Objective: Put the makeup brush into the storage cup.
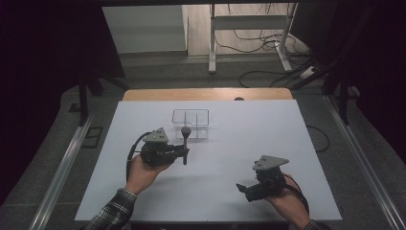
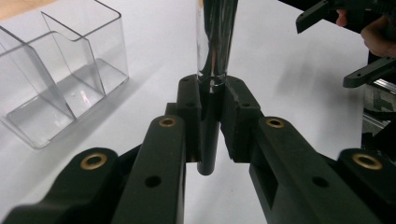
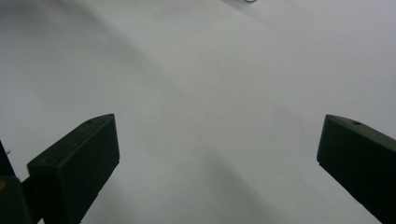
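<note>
Spoon [image 1: 185,139] clamped by handle in left gripper [image 1: 184,152], upright just before clear organizer [image 1: 190,123]; carry step; next: lift over, lower into compartment, release; right gripper [image 1: 245,190] open, idle, w/ nothing betw. jaws.

Overhead cam faces table [image 1: 210,191]; tongs cams close, sharing it.

A: What is the left gripper [image 2: 212,116] gripping here?

B: Its two black jaws are clamping the dark handle of a shiny metal utensil [image 2: 215,42], which is rising out of the top of the frame.

A: And around it?

B: A clear plastic organizer [image 2: 60,74] with compartments is sitting at left on the white table [image 2: 289,79]; the right gripper [image 2: 345,42], jaws parted, is showing at upper right.
</note>
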Available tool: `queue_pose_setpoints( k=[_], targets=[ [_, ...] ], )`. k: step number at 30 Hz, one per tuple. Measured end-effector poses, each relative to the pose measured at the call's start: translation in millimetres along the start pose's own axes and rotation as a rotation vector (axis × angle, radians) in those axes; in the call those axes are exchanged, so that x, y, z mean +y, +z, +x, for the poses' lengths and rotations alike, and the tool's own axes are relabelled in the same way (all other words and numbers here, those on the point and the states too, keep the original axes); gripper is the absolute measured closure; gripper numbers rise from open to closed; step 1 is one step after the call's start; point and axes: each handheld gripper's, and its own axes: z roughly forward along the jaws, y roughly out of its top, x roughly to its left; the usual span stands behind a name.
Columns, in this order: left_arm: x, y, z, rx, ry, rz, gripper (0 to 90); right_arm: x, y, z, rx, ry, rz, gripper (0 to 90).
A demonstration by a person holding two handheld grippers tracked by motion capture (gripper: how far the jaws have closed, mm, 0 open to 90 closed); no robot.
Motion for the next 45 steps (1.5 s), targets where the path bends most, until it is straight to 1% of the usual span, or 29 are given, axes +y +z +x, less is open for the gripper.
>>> queue_pose_setpoints(
  k=[5, 9, 14, 22, 26, 31, 39, 45],
  targets=[
    [2.9, 1.6, 3.5, -0.003, -0.005, -0.004, 78.4, -3.8, -4.2, -4.1, -0.011, 0.019, -0.005, 0.0],
    [5.1, 3.2, 5.5, -0.003, -0.005, -0.003, 78.4, -6.3, -7.1, -7.0, -0.026, 0.018, -0.001, 0.0],
    [7.6, 4.8, 10.0, -0.019, -0.004, -0.003, 78.4, -9.1, -10.1, -8.8, -0.041, 0.015, 0.005, 0.0],
    [14.2, 4.7, 14.8, -0.002, 0.001, -0.018, 78.3, -13.9, -15.5, -13.1, -0.056, 0.025, 0.003, 0.0],
    [16.4, 5.7, 17.3, 0.009, 0.003, -0.018, 78.3, -16.7, -18.4, -15.6, -0.061, 0.04, 0.005, 0.0],
    [19.6, 9.0, 20.2, 0.007, -0.002, -0.017, 78.2, -21.8, -22.4, -20.4, -0.067, 0.061, 0.014, 0.0],
    [26.5, 15.6, 23.9, 0.016, 0.013, -0.016, 78.2, -29.7, -30.1, -27.3, -0.085, 0.093, 0.017, 0.0],
    [29.8, 20.4, 27.7, 0.016, 0.008, -0.019, 78.3, -37.8, -36.0, -33.0, -0.097, 0.116, 0.026, 0.0]
  ],
)
